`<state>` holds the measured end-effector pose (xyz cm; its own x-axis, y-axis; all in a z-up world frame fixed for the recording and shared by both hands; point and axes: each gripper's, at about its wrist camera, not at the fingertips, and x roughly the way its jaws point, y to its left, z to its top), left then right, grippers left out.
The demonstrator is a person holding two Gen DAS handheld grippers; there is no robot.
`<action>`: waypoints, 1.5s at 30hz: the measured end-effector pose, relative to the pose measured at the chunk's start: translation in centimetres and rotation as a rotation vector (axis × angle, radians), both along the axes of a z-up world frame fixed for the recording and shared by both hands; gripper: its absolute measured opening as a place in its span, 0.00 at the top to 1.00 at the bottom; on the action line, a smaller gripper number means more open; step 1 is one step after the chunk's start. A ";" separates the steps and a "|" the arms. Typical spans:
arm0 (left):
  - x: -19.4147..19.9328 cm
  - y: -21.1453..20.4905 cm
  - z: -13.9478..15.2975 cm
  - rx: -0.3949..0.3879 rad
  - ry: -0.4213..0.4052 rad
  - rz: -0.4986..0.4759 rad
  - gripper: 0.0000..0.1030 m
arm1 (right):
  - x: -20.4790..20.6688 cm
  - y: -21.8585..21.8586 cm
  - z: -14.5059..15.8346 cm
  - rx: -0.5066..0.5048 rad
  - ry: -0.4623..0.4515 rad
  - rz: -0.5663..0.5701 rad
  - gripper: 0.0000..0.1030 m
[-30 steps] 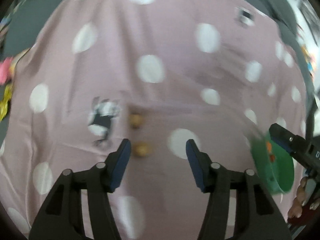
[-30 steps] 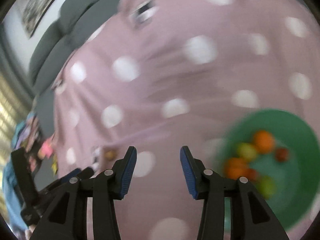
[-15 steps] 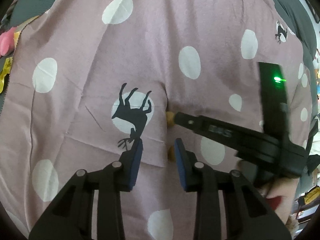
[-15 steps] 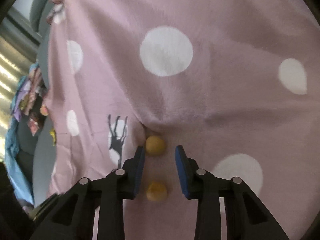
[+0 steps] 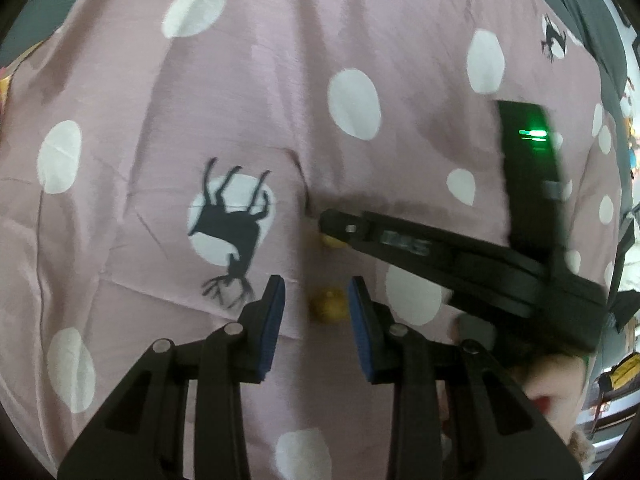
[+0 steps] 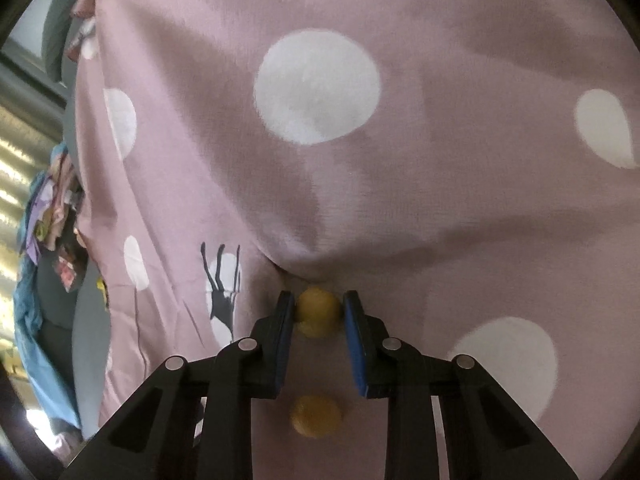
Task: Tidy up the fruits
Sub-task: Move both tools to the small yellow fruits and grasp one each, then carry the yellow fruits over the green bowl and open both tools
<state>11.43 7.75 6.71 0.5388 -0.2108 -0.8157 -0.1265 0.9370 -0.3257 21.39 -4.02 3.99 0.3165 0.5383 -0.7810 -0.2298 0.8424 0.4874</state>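
Two small yellow fruits are counted on one pink spotted cloth (image 6: pixel 440 184): a far fruit (image 6: pixel 318 311) and a near fruit (image 6: pixel 316 416). Two claws are seen, the right claw (image 6: pixel 318 312) and the left claw (image 5: pixel 316 300). Two black deer prints are counted on the cloth.

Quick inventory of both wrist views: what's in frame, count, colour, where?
small round fruits: 2, yellow. One between the right hand-held gripper's pads; the other on the cloth, ahead of the left hand-held gripper.
cloth: 1, pink with white dots and black deer prints, covers the surface.
grey cushions: count unclear, beyond the cloth's far edge.
colourful clutter: blurred, left of the cloth.
left hand-held gripper: 1, black with blue pads, narrowed around the near fruit, no contact visible.
right hand-held gripper: 1, same colours, shut on the far fruit.
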 end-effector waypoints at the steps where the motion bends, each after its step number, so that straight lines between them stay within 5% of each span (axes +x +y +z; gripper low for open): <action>1: 0.3 -0.5 -0.2 0.004 0.005 -0.013 0.70 | -0.3 -0.8 0.3 0.005 -0.009 -0.012 0.74; 12: 2.5 -3.6 -2.5 0.120 0.064 -0.056 0.70 | -2.9 -6.3 3.6 -0.016 -0.123 -0.082 0.74; 20: 3.8 -5.2 -4.6 0.093 0.112 -0.084 0.74 | -4.4 -6.9 5.0 -0.026 -0.174 -0.100 0.74; 28: 4.2 -6.7 -5.2 0.148 0.087 -0.094 0.76 | -6.5 -8.6 6.8 -0.029 -0.228 -0.127 0.74; 34: 2.1 -9.5 -1.4 0.160 -0.029 -0.136 0.76 | -10.5 -12.9 8.6 -0.025 -0.295 -0.220 0.74; 45: -3.3 -21.3 7.1 0.095 -0.323 -0.387 0.75 | -18.3 -24.9 10.6 -0.130 -0.420 -0.570 0.74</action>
